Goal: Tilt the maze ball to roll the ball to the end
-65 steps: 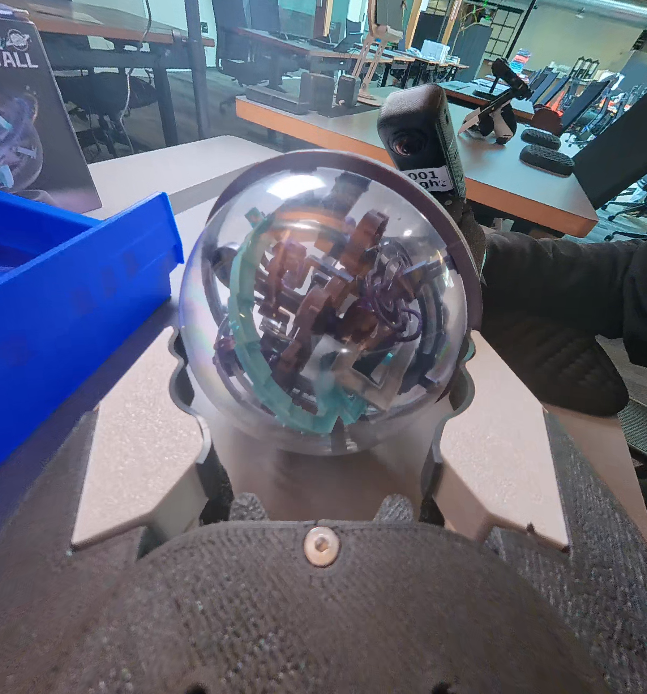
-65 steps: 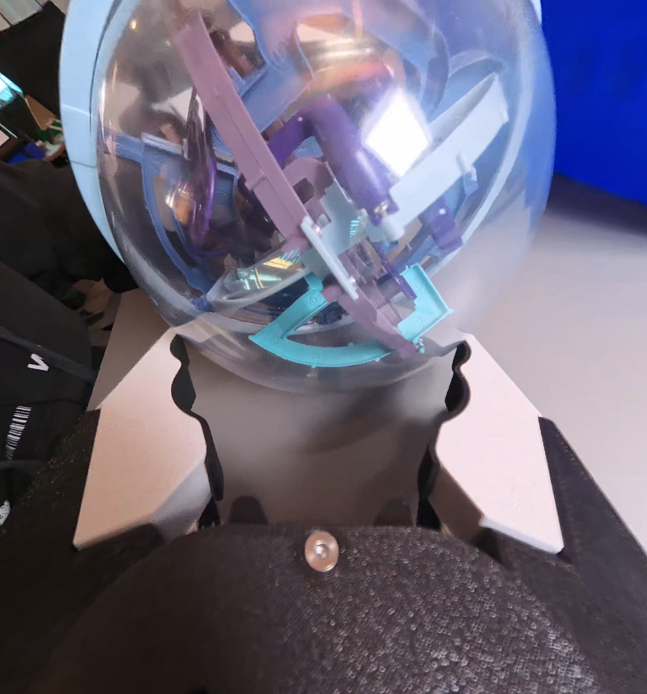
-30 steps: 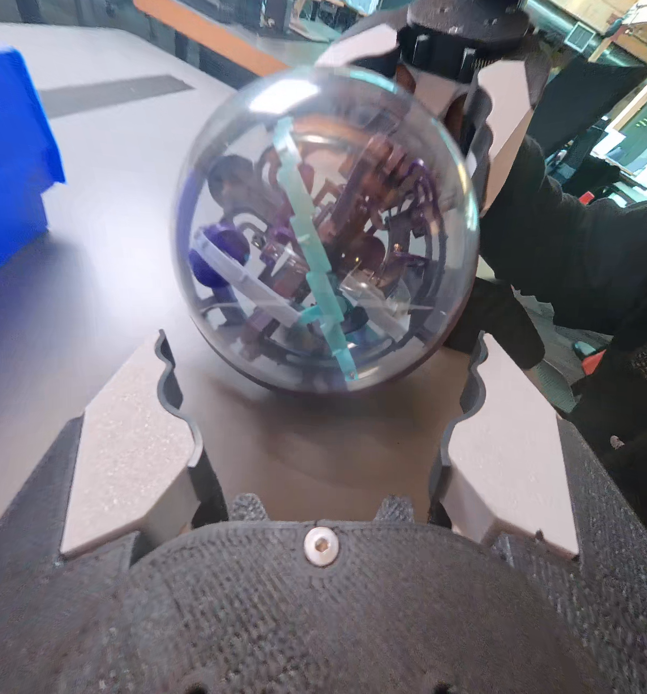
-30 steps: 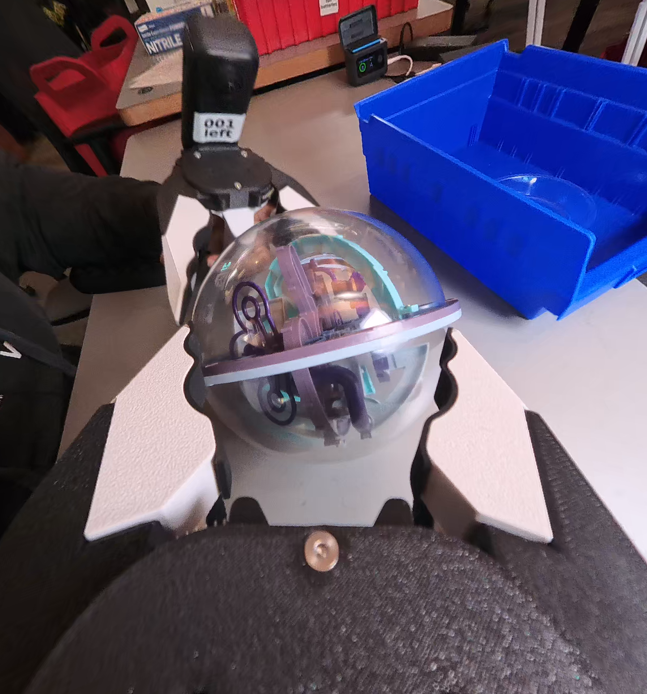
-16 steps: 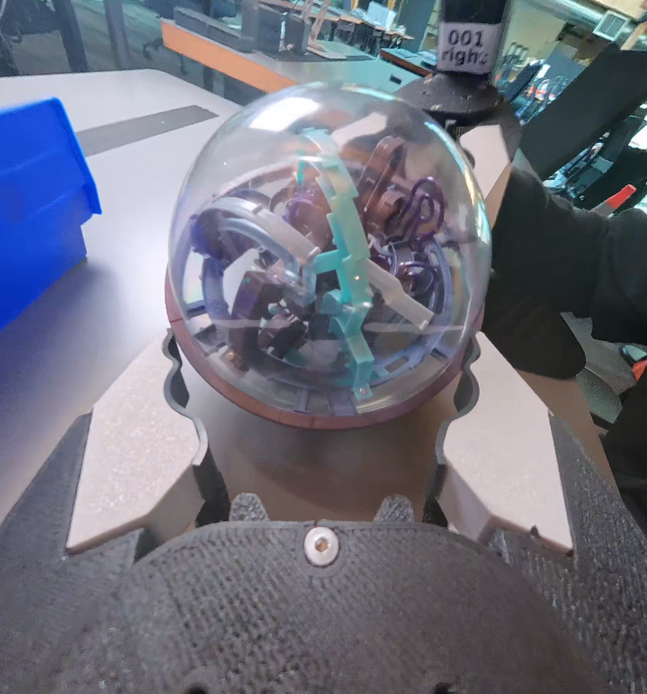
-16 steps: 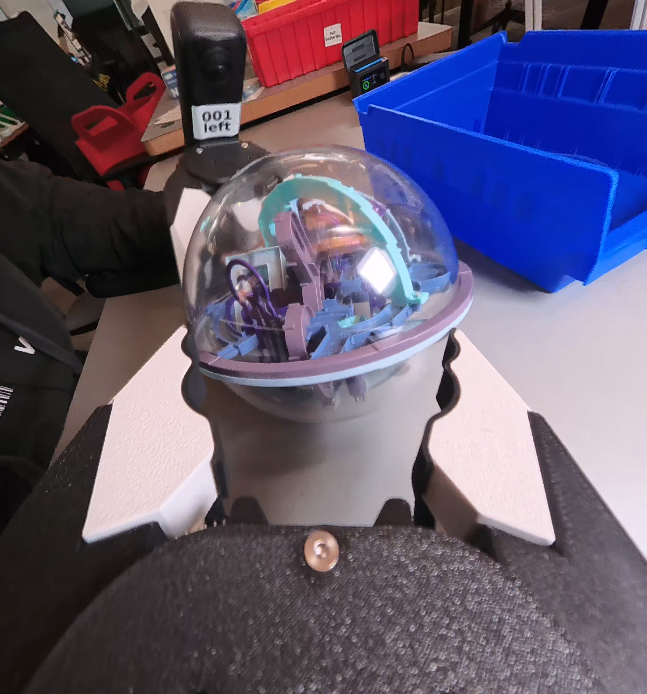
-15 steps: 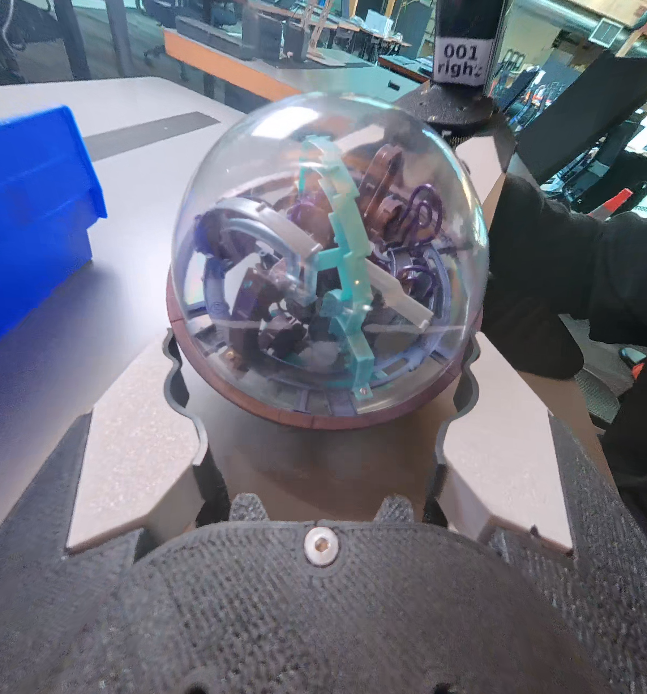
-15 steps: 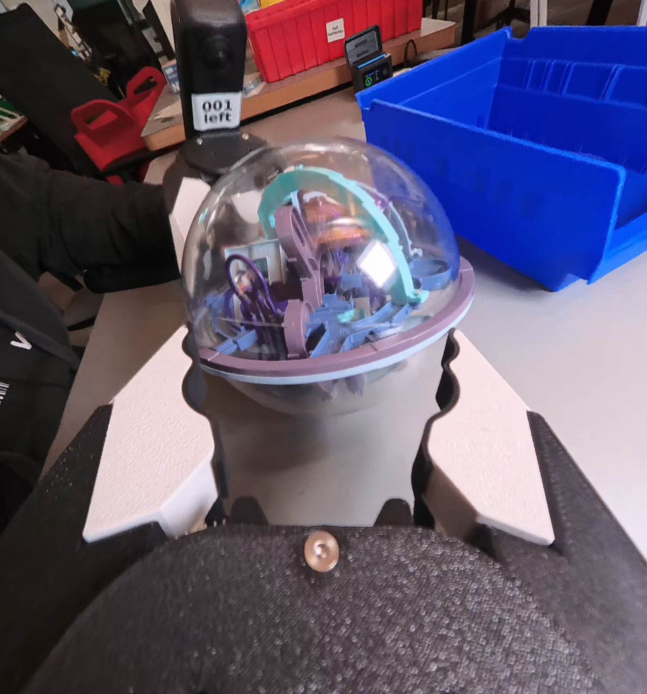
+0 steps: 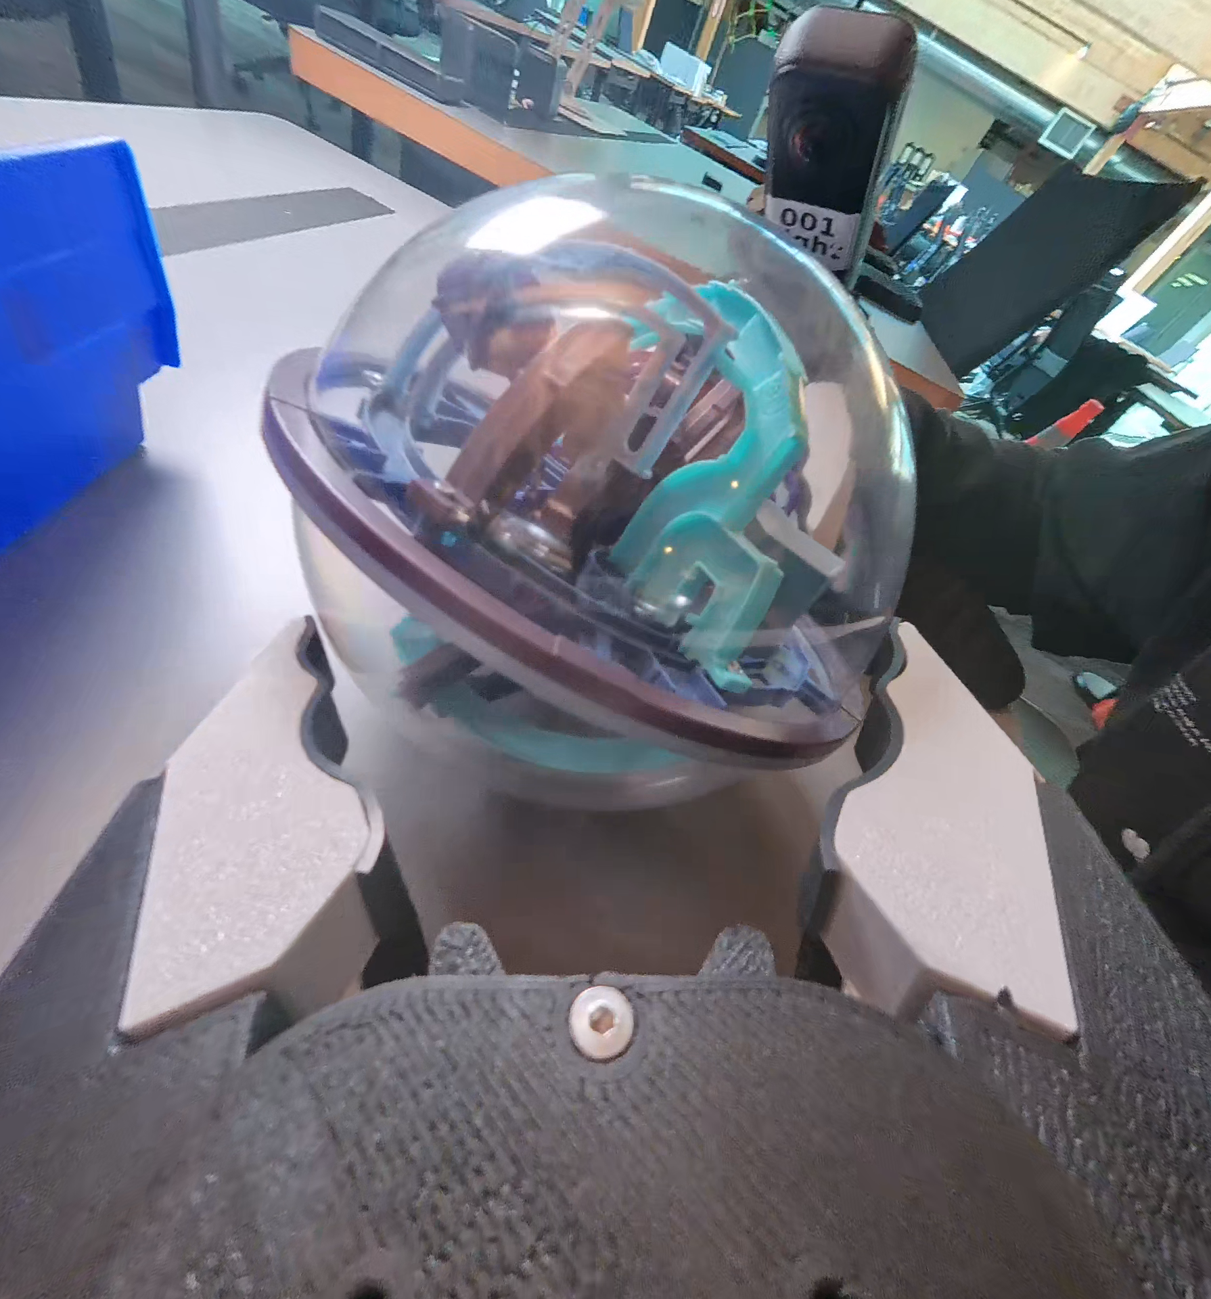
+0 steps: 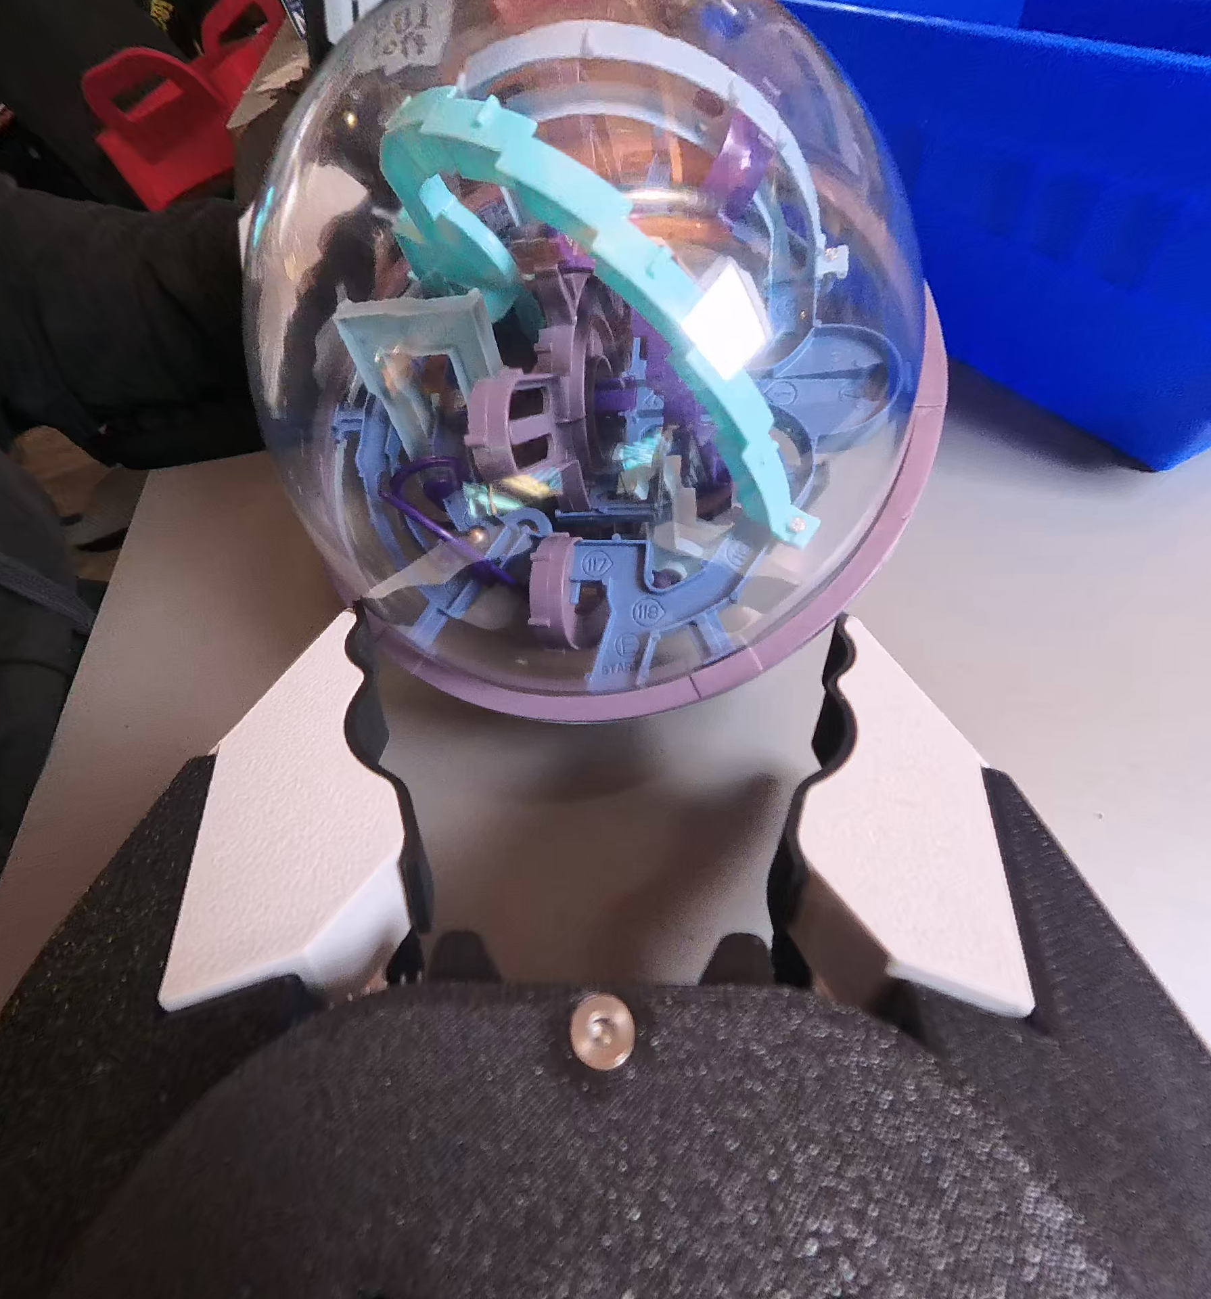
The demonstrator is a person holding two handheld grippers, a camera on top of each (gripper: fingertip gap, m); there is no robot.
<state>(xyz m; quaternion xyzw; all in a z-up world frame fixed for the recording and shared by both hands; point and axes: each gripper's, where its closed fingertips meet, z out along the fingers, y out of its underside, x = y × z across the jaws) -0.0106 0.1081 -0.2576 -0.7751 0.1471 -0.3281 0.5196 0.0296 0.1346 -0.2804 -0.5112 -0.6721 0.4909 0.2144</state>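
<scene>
In the left wrist view, the left gripper reaches forward low over the grey table, its 2 fingers spread wide and closed against the flanks of the clear maze ball, whose purple equator ring slopes down to the right; a dark-sleeved arm comes in from the right behind the ball, and a blue bin stands at left. In the right wrist view, the right gripper points level across the table, its fingertips pressed on the maze ball's ring, which is tipped toward the camera, with the blue bin behind at right.
</scene>
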